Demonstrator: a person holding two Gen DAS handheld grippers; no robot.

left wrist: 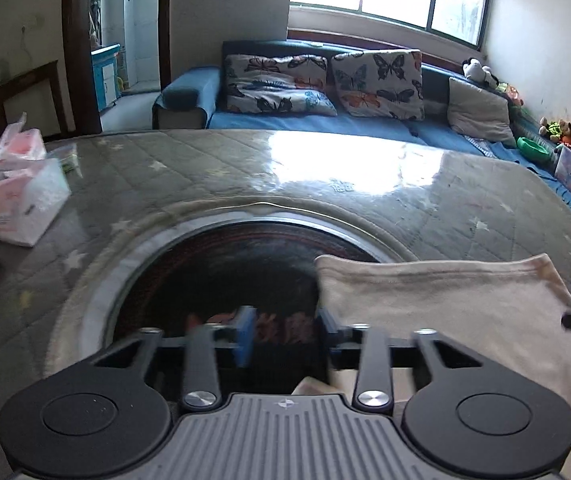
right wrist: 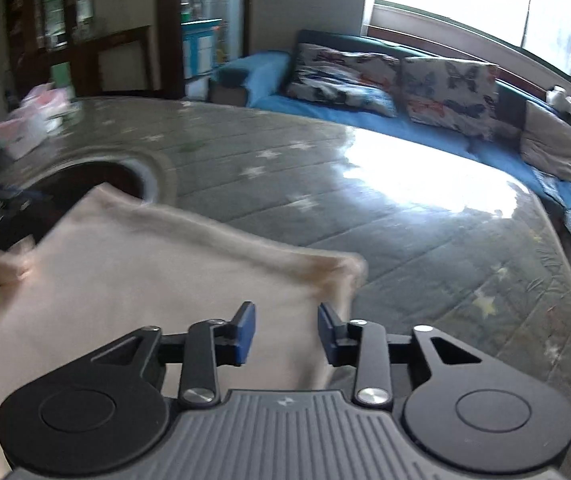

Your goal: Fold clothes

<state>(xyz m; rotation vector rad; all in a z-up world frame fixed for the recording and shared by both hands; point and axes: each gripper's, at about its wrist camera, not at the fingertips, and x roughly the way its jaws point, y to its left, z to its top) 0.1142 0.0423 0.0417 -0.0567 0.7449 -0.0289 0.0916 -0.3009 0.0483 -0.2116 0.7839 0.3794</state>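
Cream cloth point(right wrist: 133, 280) lay flat on the quilted tabletop point(right wrist: 405, 220), partly over its dark round inset point(left wrist: 221, 276). Left tongs point(left wrist: 285, 334) and right tongs point(right wrist: 285, 330) stood part-open, gripping nothing; the cloth's corner lay at one o'clock of the right tongs.

matt beige cloth garment point(right wrist: 133, 280), glossy clear cover over quilted table point(left wrist: 325, 168), matt black plastic claw point(left wrist: 285, 332) w/ blue pads

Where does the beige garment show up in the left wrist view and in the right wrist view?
Left wrist view: the beige garment fills the lower right, right of the dark round opening.
Right wrist view: it fills the lower left and centre, under the right gripper.
Shared landmark: the dark round opening in the table, partly covered by the garment.
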